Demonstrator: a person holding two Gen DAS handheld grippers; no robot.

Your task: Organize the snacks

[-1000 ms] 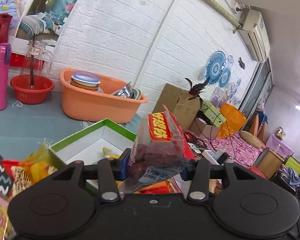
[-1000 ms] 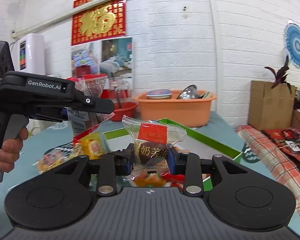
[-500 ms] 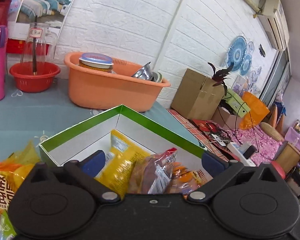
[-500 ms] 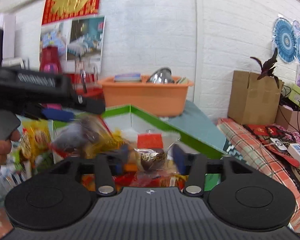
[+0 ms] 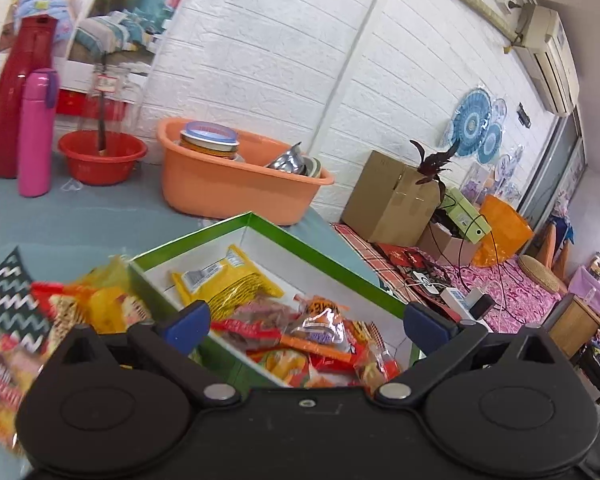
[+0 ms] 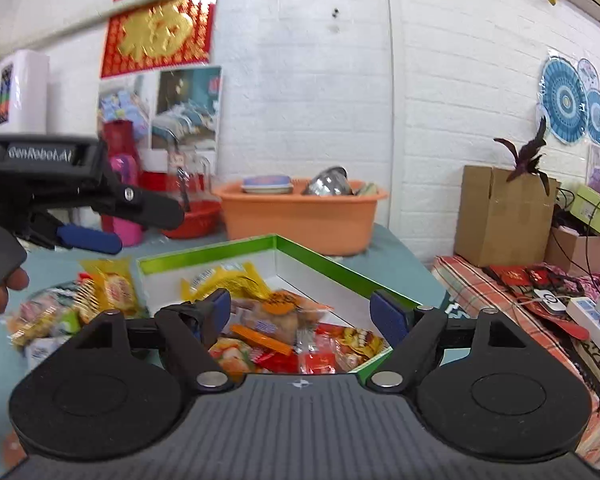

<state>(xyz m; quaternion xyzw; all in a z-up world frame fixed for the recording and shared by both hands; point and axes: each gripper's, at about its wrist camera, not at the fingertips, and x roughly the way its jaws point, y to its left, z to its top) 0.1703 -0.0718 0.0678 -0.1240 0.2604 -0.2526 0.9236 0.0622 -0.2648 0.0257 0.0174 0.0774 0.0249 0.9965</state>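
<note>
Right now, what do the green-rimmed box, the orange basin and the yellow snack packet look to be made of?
Green-rimmed box: probably cardboard, with thin straight walls, folded corners, a glossy green rim and a matte white inside.
Orange basin: moulded plastic, one even colour, with a smooth rolled rim and a soft sheen.
Yellow snack packet: thin plastic film; it is crinkled and shiny, with a printed barcode label.

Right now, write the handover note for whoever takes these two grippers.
Left gripper: open, nothing between its fingers, above the green box.
Right gripper: open, empty, also over the box.
In the box: a yellow packet at the back and a heap of mixed snack packets in the near corner.
Left to do: loose snacks lie on the table left of the box; move them in.
</note>
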